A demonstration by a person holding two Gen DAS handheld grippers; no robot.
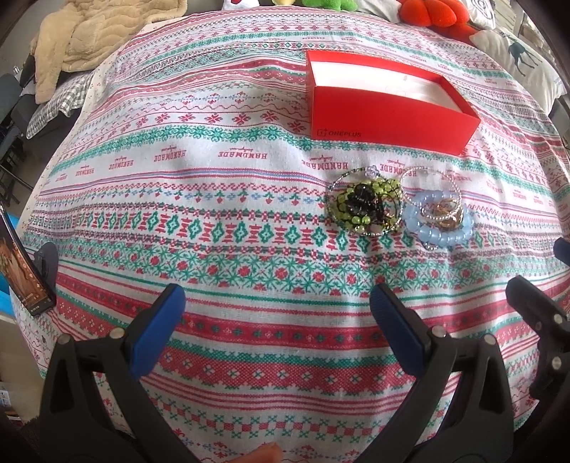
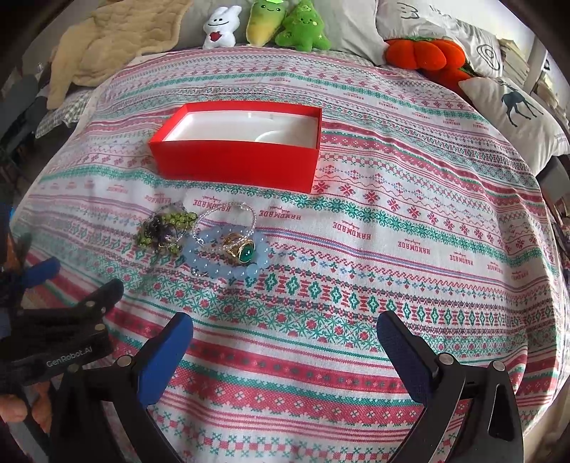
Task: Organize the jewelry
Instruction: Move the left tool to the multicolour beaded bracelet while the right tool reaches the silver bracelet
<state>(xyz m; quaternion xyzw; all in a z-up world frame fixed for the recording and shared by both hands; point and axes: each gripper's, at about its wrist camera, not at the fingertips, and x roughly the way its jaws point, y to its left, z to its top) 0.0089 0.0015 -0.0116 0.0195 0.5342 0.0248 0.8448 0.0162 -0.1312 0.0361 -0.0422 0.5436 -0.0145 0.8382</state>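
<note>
A patterned cloth point(image 2: 392, 249) in red, green and white bands covers the whole surface. At its far edge sit a beige blanket point(image 2: 117, 39), a deer-print pillow point(image 2: 513, 110), orange plush pumpkins point(image 2: 427, 53), two green plush toys point(image 2: 285, 25) and a white plush bunny point(image 2: 219, 28).

A red box point(image 2: 235, 167), lid off and white inside, rests on the cloth toward the far side; from the left wrist view its near wall reads ONEPLUS point(image 1: 388, 121).

The left hand-held gripper point(image 1: 278, 302) hangs low over the near cloth, its blue-padded fingers spread wide with nothing between them. The right hand-held gripper point(image 2: 285, 331) is likewise spread and holds nothing, well apart from the jewelry.

The jewelry lies in a small heap on the cloth, just near of the box. A pale blue bead bracelet point(image 2: 228, 263) rings a gold ring with a green stone point(image 2: 244, 249). Touching it on the left is a tangle of green and dark beads point(image 2: 164, 231), and a thin silver chain point(image 2: 231, 210) loops on the far side.
</note>
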